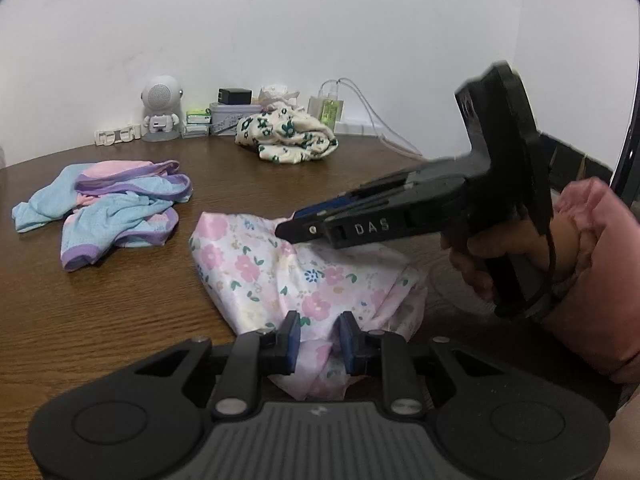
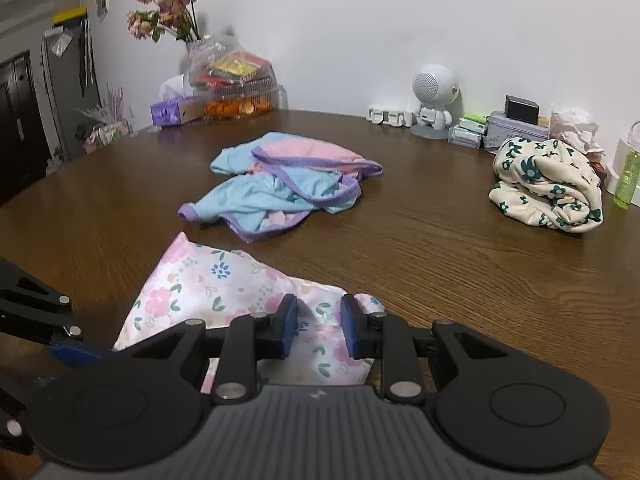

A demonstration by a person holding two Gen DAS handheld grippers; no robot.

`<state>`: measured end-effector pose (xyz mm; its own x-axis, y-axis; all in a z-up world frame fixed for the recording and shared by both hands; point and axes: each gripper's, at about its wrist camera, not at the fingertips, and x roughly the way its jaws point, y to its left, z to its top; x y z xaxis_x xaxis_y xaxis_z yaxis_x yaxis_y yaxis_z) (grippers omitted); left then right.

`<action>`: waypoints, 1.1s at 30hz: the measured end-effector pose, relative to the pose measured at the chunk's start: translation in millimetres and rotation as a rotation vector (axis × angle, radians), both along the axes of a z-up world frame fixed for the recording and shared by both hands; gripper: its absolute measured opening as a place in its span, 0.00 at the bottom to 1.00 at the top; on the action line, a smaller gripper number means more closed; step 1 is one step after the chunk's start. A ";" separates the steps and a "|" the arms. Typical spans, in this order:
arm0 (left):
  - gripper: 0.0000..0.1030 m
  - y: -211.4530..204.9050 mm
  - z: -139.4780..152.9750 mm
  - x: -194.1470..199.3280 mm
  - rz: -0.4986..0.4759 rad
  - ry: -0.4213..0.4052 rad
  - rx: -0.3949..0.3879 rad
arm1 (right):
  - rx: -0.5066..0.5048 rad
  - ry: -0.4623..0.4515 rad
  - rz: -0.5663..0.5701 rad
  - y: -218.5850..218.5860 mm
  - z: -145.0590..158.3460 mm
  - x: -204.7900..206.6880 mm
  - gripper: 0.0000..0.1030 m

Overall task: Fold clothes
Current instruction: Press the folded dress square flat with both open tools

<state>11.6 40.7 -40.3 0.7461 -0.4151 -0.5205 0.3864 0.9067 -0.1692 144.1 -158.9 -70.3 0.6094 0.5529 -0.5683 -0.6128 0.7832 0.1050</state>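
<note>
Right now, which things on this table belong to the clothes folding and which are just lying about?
For the job:
pink floral garment
blue and pink garment
cream green-flowered garment
left gripper
right gripper

Just lying about:
white robot speaker
tissue box
dried flowers
green bottle

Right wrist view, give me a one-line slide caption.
Right gripper open over the pink floral garment on the wooden table, two more crumpled garments waiting behind.

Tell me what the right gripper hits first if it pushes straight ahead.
The pink floral garment lies between and ahead of the right gripper; beyond it, probably the blue-and-pink garment.
</note>
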 end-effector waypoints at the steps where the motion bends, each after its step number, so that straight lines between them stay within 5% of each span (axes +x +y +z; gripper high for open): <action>1: 0.24 2.8 4.3 -0.3 0.001 -0.008 -0.017 | 0.032 -0.008 -0.005 -5.1 6.3 -3.3 0.24; 5: 0.40 18.6 27.2 5.4 0.054 -0.065 -0.064 | 0.117 -0.098 -0.032 -28.9 35.0 -33.9 0.26; 14: 0.27 22.9 8.7 60.5 0.119 0.026 -0.009 | 0.045 -0.002 0.006 -28.7 18.1 -71.9 0.26; 19: 0.27 31.3 -11.7 75.0 0.131 0.096 -0.062 | 0.001 0.031 -0.007 -24.1 -2.9 -73.6 0.27; 27: 0.27 30.2 -11.9 72.9 0.142 0.087 -0.069 | 0.002 0.017 -0.012 -23.7 -5.4 -77.3 0.27; 33: 0.27 26.5 20.3 24.2 0.088 -0.038 -0.093 | 0.058 -0.014 -0.022 -34.2 15.0 -85.3 0.36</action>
